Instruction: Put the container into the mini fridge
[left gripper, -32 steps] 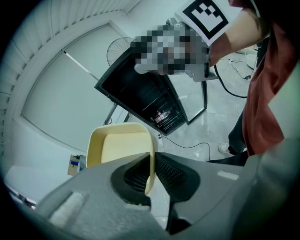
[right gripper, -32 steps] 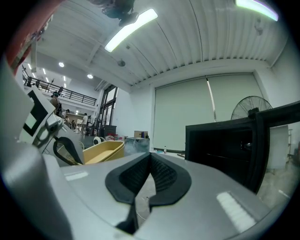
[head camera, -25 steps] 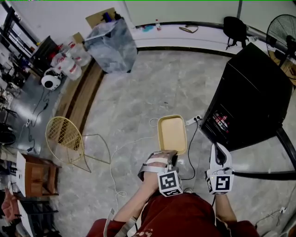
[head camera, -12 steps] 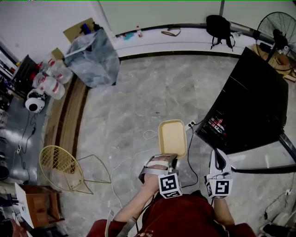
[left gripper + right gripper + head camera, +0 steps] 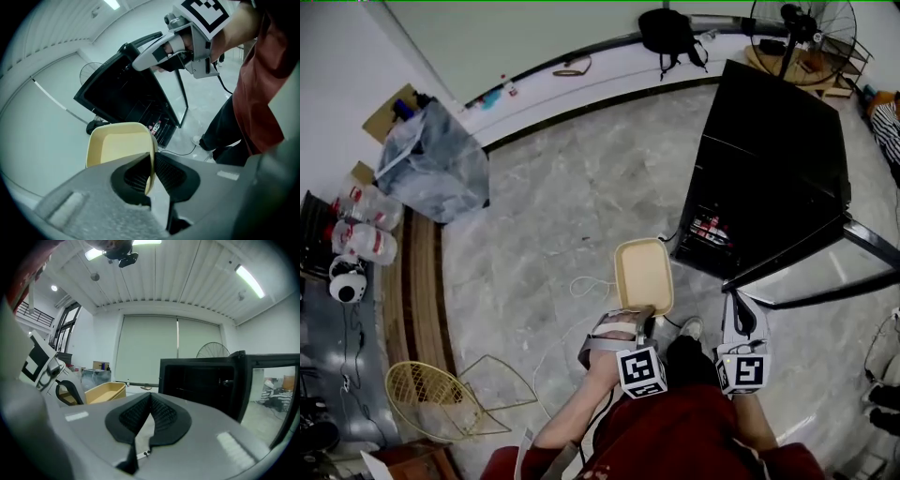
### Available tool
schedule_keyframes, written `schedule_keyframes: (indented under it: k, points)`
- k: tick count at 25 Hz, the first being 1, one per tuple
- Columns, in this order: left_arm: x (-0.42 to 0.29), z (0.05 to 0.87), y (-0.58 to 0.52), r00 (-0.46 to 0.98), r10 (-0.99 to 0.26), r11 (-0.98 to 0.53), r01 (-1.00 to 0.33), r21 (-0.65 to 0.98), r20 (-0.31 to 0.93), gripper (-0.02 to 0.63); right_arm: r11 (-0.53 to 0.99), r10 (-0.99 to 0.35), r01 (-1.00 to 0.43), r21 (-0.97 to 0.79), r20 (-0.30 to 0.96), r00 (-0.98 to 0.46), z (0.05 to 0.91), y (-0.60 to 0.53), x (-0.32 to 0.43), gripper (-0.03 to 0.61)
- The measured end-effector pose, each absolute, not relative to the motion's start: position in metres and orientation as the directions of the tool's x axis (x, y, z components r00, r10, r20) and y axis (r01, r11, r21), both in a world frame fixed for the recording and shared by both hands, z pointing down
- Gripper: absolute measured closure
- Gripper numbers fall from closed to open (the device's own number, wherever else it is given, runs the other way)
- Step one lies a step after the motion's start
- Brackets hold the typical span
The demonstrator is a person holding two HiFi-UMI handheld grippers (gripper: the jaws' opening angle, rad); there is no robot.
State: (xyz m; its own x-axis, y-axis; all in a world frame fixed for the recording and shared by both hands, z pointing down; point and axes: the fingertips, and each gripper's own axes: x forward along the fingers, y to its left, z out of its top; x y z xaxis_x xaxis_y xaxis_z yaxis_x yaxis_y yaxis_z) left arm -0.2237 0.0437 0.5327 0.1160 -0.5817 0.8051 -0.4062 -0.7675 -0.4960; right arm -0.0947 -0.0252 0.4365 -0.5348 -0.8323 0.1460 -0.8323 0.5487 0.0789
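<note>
A shallow yellow container (image 5: 643, 275) hangs above the marble floor, held level by its near rim. My left gripper (image 5: 643, 322) is shut on that rim; in the left gripper view the thin yellow edge (image 5: 151, 169) sits pinched between the dark pads. The black mini fridge (image 5: 778, 169) stands just right of the container, its glass door (image 5: 825, 272) swung open toward me. My right gripper (image 5: 739, 305) is beside the door, shut with nothing in it (image 5: 150, 405). The right gripper view shows the container (image 5: 105, 392) at left and the fridge's dark open inside (image 5: 201, 380) ahead.
Red-labelled bottles (image 5: 708, 228) stand in the fridge. A white cable (image 5: 581, 286) lies on the floor under the container. A fan (image 5: 802, 23) and a black bag (image 5: 670, 28) are behind the fridge. At left are a grey sack (image 5: 431, 164) and a wire basket (image 5: 431, 398).
The view has swung right toward the fridge, which now lies closer ahead. The container, still in my left gripper, has come nearer the fridge's open front.
</note>
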Motion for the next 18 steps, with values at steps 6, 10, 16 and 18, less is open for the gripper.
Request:
schedule_keyframes:
  k: [6, 10, 16, 18]
  points:
    - [-0.174, 0.541, 0.008, 0.193, -0.549, -0.824, -0.289, -0.488, 0.813, 0.578, 0.444, -0.892, -0.894, 0.067, 0.126, -0.434, 0.441, -0.049, -0.048, 0.578]
    - [-0.143, 0.546, -0.024, 0.224, -0.524, -0.849, -0.212, -0.484, 0.822, 0.577, 0.393, -0.917, -0.916, 0.077, 0.110, -0.384, 0.439, -0.072, -0.017, 0.577]
    - [-0.099, 0.556, -0.078, 0.246, -0.492, -0.871, -0.119, -0.477, 0.835, 0.578, 0.325, -0.943, -0.942, 0.084, 0.106, -0.316, 0.441, -0.108, 0.030, 0.577]
    - [-0.085, 0.561, -0.095, 0.249, -0.482, -0.875, -0.094, -0.475, 0.840, 0.577, 0.312, -0.947, -0.946, 0.081, 0.106, -0.303, 0.442, -0.118, 0.040, 0.577]
